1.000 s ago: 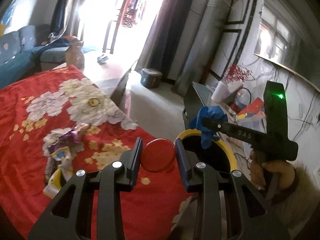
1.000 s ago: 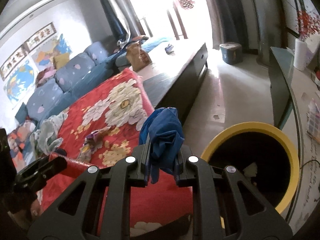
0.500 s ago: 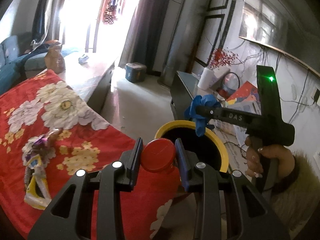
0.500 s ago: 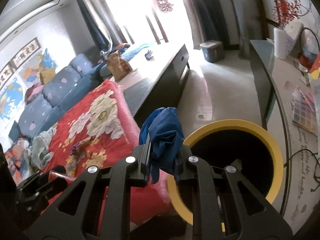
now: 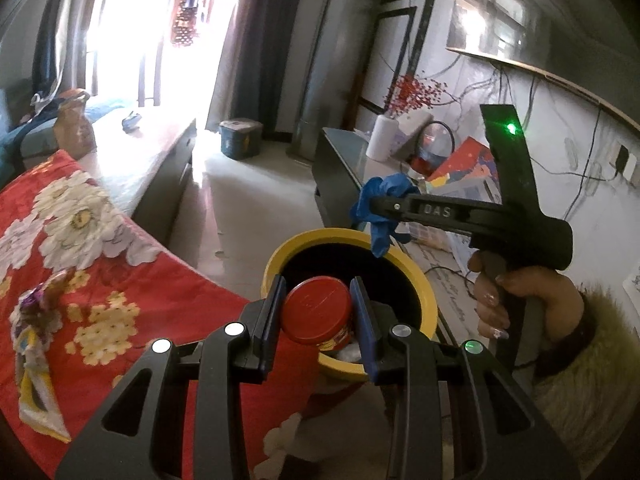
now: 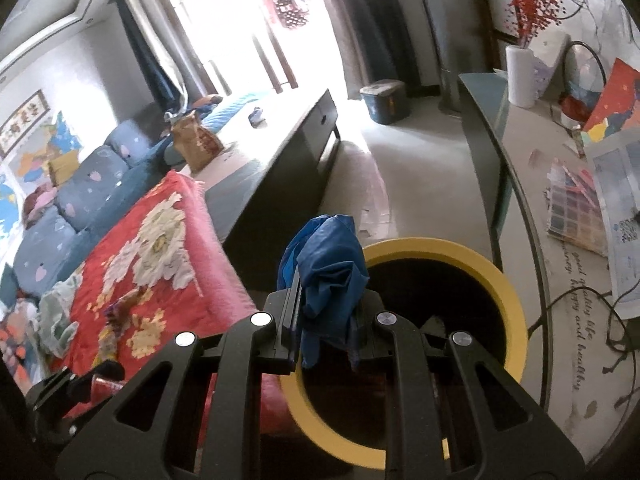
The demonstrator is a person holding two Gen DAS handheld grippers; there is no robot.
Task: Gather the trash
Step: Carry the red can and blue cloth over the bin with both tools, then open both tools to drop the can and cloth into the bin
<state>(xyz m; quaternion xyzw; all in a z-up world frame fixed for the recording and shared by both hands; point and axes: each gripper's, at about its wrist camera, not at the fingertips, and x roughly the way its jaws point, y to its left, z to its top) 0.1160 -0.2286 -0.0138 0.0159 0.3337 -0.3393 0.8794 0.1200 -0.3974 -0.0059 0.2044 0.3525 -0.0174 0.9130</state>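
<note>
Claw (image 5: 318, 312) above yellow-rimmed bin (image 5: 424, 280), living-room

Readable writing in the room

Raised letters "DAS" on the side of the right gripper (image 5: 362, 210), seen from the left wrist. Cursive lettering on the glass desk top (image 6: 520, 184), apparently "good quality life" and "happy and healthy", though blurred and curved by the lens. Framed calligraphy (image 6: 22, 130) high on the wall above the sofa, too small to read. Embossed mark on the red lid (image 5: 316, 308), not legible.
</note>
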